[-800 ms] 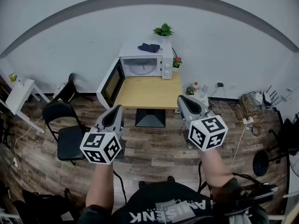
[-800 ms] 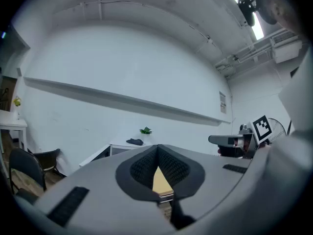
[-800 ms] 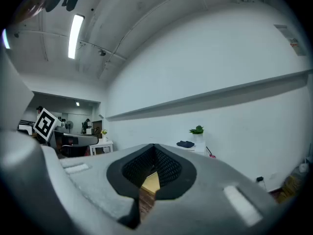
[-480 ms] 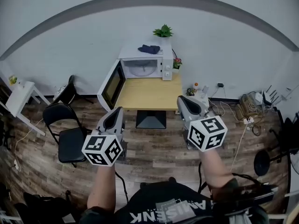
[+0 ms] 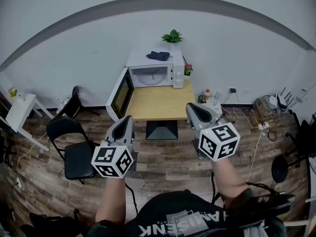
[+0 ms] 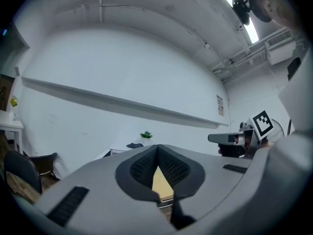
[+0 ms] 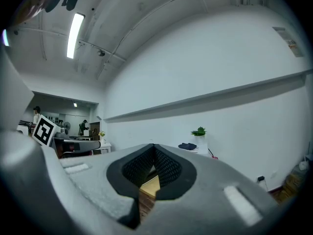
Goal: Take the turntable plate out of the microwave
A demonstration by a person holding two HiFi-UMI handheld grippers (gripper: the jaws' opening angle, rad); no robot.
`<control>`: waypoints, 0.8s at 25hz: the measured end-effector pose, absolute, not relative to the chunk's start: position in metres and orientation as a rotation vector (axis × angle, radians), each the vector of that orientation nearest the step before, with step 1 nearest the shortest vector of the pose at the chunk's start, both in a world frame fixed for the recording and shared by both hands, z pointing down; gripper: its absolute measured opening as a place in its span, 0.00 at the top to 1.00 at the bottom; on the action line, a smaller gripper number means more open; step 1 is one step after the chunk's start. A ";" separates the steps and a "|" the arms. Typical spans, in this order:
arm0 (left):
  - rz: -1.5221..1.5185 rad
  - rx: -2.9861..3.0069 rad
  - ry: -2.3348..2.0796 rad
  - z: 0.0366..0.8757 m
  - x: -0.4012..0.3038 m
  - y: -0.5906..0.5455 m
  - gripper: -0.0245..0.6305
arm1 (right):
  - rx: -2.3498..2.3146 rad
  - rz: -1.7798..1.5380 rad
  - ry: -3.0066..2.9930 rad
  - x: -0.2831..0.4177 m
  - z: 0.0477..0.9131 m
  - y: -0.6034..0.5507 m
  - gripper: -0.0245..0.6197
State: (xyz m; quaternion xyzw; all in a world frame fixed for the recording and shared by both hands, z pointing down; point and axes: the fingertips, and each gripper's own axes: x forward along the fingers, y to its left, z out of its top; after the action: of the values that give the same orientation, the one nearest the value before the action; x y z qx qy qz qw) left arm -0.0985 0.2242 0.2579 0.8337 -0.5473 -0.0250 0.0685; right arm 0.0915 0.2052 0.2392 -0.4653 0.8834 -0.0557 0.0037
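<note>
head view: left gripper (image 5: 128,118) and right gripper (image 5: 190,108) held level over the wood floor, side by side and well apart, both pointing to 12 o'clock at the wooden table (image 5: 155,102). white microwave (image 5: 173,73) stands at the table's 12 o'clock edge against the wall, door (image 5: 122,94) swung open toward 8 o'clock. turntable plate (image 5: 150,76) sits inside the cavity, pale and small, well clear of both grippers. dark cloth (image 5: 159,56) lies on the microwave top, green plant (image 5: 172,35) at 12 o'clock of it. black chair (image 5: 74,142) at 9 o'clock of the left gripper.

left gripper view: left gripper (image 6: 157,150) clenched, pads together at the tips, nothing between them. strip of table (image 6: 161,182) shows through the gap below. plant (image 6: 145,134) and cloth (image 6: 134,145) at 12 o'clock, right gripper (image 6: 230,138) at 3 o'clock.

right gripper view: right gripper (image 7: 153,150) clenched too, empty. table (image 7: 149,186) shows through the gap, plant (image 7: 198,131) and cloth (image 7: 187,146) at 2 o'clock.
</note>
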 end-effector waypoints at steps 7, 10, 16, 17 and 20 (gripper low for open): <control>-0.047 2.520 -1.593 0.270 -0.121 0.212 0.96 | -1.484 -0.210 2.737 0.069 0.245 0.201 0.95; 0.022 2.533 -1.599 0.278 -0.131 0.208 0.96 | -1.499 -0.230 2.714 0.060 0.250 0.201 0.95; -0.026 2.544 -1.628 0.275 -0.145 0.198 0.96 | -1.507 -0.208 2.739 0.047 0.252 0.189 0.95; -0.030 2.536 -1.635 0.275 -0.148 0.195 0.96 | -1.508 -0.207 2.741 0.047 0.253 0.184 0.95; -0.038 2.511 -1.657 0.277 -0.155 0.180 0.96 | -1.482 -0.225 2.746 0.043 0.258 0.165 0.95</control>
State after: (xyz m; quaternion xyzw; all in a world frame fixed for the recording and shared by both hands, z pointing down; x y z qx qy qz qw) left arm -0.1555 0.1802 0.2775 0.8327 -0.5496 -0.0126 0.0663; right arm 0.0431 0.1648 0.2580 -0.4737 0.8777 -0.0719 0.0064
